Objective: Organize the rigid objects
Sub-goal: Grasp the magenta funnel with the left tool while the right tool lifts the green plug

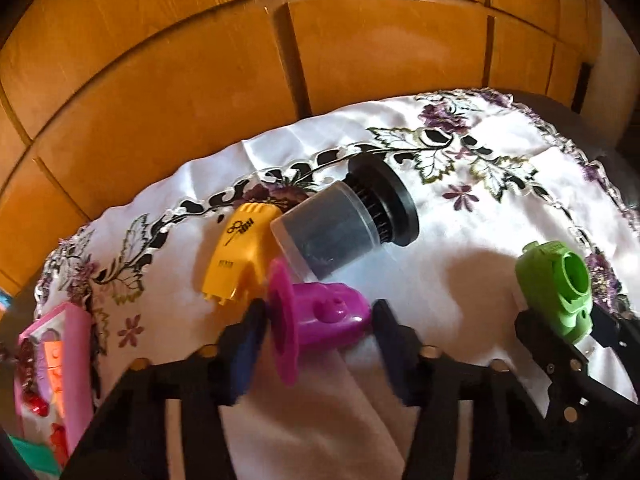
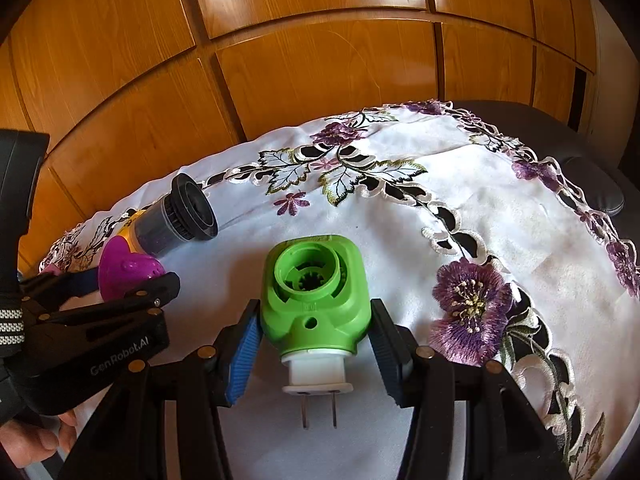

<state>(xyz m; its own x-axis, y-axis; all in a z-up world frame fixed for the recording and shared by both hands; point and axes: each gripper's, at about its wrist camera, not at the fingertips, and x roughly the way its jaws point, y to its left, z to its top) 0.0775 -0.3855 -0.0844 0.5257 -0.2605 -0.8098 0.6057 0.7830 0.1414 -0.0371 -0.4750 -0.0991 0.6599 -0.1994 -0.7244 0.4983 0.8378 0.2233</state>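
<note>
Fingers of the left gripper [image 1: 318,312] clamp the purple piece [image 1: 316,312] at lower centre, the right gripper [image 2: 314,320] pinches the green plug [image 2: 312,300] mid-frame above the tabletop [image 2: 500,220]; either smooth shell could slip.

White tablecloth [image 2: 400,248] embroidered with purple flowers, green-edged leaves, black cutwork. Green plug-in device [image 2: 316,300], white base. Magenta heart-flanged piece [image 1: 316,312]. Yellow piece [image 1: 240,252], black print. Grey-black cylinder [image 1: 344,220]. Pink box [image 1: 56,368] far left. Orange-brown wood panelling [image 2: 280,60] behind.
</note>
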